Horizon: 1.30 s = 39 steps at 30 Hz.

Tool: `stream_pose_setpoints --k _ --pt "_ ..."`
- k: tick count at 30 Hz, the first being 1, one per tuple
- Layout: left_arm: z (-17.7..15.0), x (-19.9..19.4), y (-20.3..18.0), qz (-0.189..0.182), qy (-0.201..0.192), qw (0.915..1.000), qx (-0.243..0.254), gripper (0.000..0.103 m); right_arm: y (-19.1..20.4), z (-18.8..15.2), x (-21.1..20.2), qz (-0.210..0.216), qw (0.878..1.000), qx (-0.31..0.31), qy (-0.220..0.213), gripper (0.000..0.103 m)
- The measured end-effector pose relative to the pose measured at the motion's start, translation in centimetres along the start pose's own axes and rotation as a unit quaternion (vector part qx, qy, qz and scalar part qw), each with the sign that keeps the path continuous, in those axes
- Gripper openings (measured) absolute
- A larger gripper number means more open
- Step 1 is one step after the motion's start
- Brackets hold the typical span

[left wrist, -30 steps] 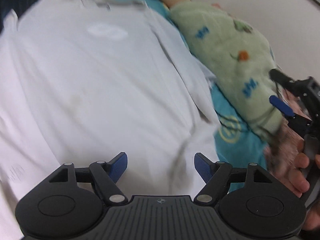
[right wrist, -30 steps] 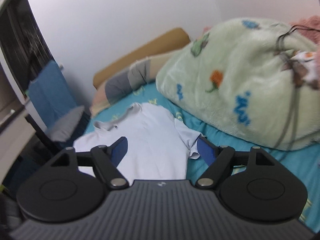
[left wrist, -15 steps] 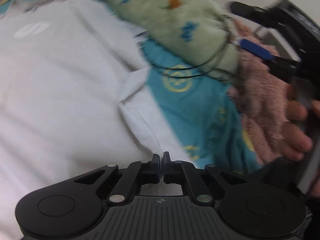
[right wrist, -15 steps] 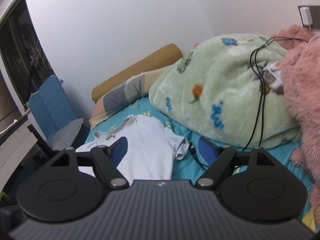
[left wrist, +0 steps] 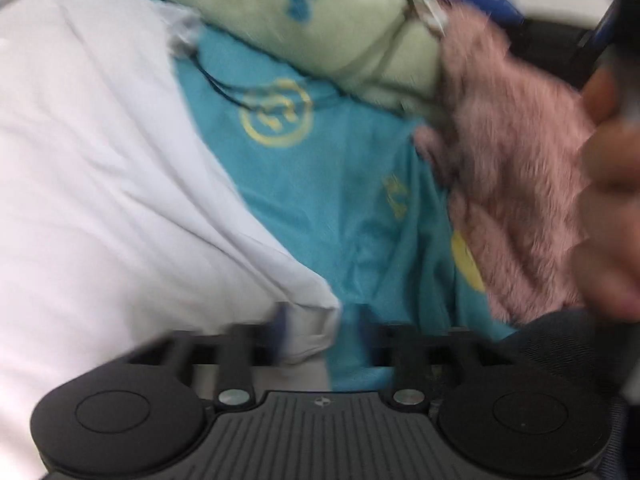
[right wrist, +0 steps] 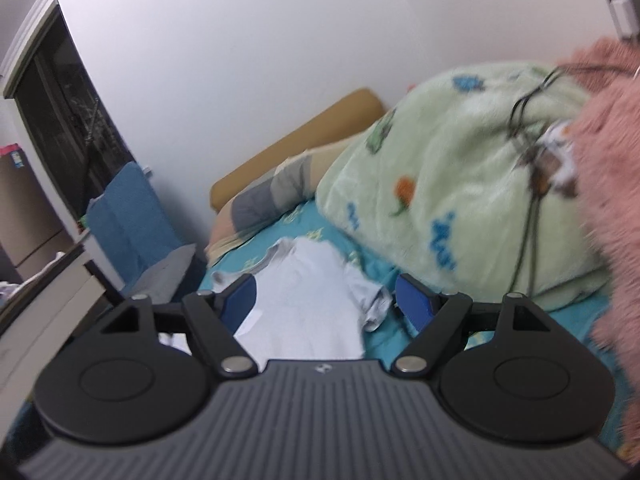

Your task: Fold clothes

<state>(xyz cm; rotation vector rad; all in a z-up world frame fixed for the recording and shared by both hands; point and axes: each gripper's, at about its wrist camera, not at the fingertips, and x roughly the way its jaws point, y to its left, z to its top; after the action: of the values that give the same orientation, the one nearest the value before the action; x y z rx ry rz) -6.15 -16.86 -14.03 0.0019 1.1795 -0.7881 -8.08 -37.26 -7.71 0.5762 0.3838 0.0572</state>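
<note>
Change since earlier: half a second ago the left hand-held gripper [left wrist: 318, 330] was pinched shut at the T-shirt's hem corner; its jaws are now opening, and the view has slid right, so more teal sheet and pink fleece show.
Left wrist view, shirt: the white T-shirt [left wrist: 104, 168] lies spread on the bed's teal sheet [left wrist: 320, 200], filling the left half; its near right hem corner sits between the parted fingers, close by the left finger, the pads not pressing it.
Left wrist view, surroundings: a green fleece blanket [left wrist: 320, 20] lies far, a pink fleece [left wrist: 516, 184] right, with the person's other hand [left wrist: 608, 216] at the right edge. The frame is blurred.
Right wrist view, gripper: the right hand-held gripper [right wrist: 326, 300] stands wide apart and empty, above the bed.
Right wrist view, shirt: the T-shirt [right wrist: 312, 292] is flat, collar far, one sleeve crumpled on its right side.
Step in hand: probably letting go after tugging the hem straight; no fold is made yet.
Next move: likely a firm pinch on an edge or sleeve, right gripper taking a matching point, then carrying it across.
</note>
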Motion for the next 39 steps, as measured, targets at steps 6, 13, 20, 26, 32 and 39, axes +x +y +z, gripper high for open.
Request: stream_pose_setpoints --k 6,13,20,26,32,39 --pt "2.3 -8.5 5.4 0.075 -0.086 0.9912 -0.068 0.077 -0.6 -0.2 6.1 -0.005 0.997 0.052 0.048 0.071" --pt "4.1 -11.5 10.6 0.153 -0.184 0.9671 -0.085 0.08 -1.3 -1.5 17.2 -0.058 0.995 0.013 0.081 0.07" --pt "5.6 -11.0 13.5 0.147 -0.21 0.9602 -0.111 0.079 -3.7 -4.6 23.5 -0.072 0.992 0.02 0.101 0.053" --pt "6.4 -14.7 15.9 0.17 -0.254 0.9445 -0.121 0.076 1.3 -5.3 23.0 -0.101 0.984 -0.135 0.062 0.012" --pt "6.2 -19.1 17.4 0.2 -0.304 0.9234 -0.123 0.076 9.1 -5.5 21.2 -0.111 0.949 -0.294 -0.001 0.01" --pt "4.1 -24.2 20.2 0.26 -0.352 0.8886 -0.139 0.075 20.6 -11.0 24.0 -0.024 0.9 -0.435 0.019 0.009"
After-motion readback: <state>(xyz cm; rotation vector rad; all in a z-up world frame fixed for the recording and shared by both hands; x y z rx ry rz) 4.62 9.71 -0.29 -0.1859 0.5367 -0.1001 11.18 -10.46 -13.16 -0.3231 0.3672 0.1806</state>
